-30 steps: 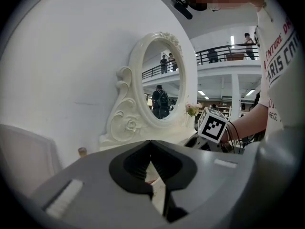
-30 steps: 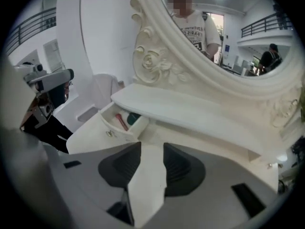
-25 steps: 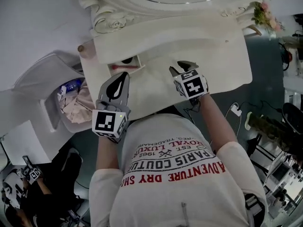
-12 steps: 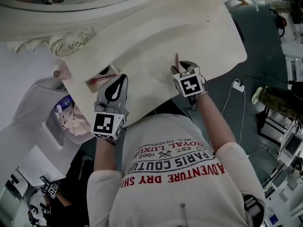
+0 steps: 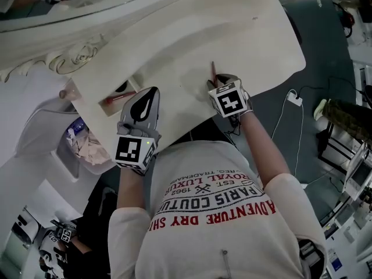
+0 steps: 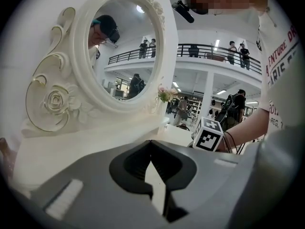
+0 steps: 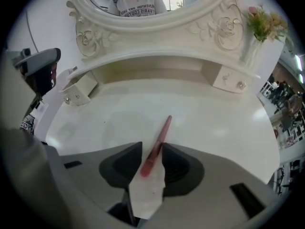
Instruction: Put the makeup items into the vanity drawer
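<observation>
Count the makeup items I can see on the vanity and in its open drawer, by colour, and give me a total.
Pink-red sticks: 2, a tabletop stick lying on the tabletop and a drawer stick in the open drawer.
Dark item: 1, in the same drawer, too small to identify.
Total: 3.

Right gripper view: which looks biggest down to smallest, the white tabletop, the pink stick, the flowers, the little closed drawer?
1. white tabletop.
2. flowers and little closed drawer look about alike; I won't rank them.
3. pink stick: long but very thin, and nearest the camera, so its place is unsure.
</observation>
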{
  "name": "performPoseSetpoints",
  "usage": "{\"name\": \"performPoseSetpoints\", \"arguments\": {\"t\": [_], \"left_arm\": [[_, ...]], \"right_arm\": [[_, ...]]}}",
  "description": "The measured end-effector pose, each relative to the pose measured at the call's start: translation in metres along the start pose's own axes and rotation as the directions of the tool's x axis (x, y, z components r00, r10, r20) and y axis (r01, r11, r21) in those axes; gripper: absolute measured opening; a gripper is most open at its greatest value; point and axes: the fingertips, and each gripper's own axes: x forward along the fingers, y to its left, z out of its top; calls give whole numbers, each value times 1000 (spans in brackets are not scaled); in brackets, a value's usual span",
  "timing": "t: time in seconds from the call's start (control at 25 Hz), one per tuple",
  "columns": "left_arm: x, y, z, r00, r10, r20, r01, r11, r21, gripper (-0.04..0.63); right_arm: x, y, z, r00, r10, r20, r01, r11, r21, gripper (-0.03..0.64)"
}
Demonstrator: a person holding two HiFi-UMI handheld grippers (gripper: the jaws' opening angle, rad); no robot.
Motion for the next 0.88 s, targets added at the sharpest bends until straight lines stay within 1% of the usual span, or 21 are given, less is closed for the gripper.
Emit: {"name": "performPoseSetpoints", "arguments": {"t": [0.08, 0.16, 0.24, 0.32, 0.52, 0.64, 0.76, 0.88], "left_arm": [[2, -5, 1, 1000, -6, 0, 6, 1000, 7, 9], [2, -11, 1, 1000, -18, -1, 18, 1000, 19, 9], [2, -16, 1, 1000, -24, -3, 25, 999, 31, 9], [0, -18, 1, 1000, -18, -2, 18, 999, 37, 9], [-11, -17, 3, 1000, 15, 20, -15, 999, 32, 9], [-26, -15, 9, 998, 43, 44, -44, 998, 36, 9], [-47, -11, 19, 993, 85, 79, -87, 996, 35, 9], [-70, 0, 22, 984, 146, 103, -149, 989, 19, 9]], "right_arm": [[0, -1, 0, 1000, 11, -18, -11, 1000, -13, 120], [1, -1, -1, 999, 19, -45, -20, 999, -28, 58], [1, 0, -1, 998, 12, -68, -17, 997, -73, 57], [-1, 3, 1, 998, 3, -70, -12, 993, -118, 57], [-16, 21, 23, 1000, 21, -11, -23, 985, -173, 57], [-29, 36, 45, 998, 51, 48, -40, 977, -209, 57], [-44, 58, 69, 989, 99, 109, -70, 967, -247, 57], [-50, 82, 90, 981, 141, 133, -93, 944, -315, 57]]}}
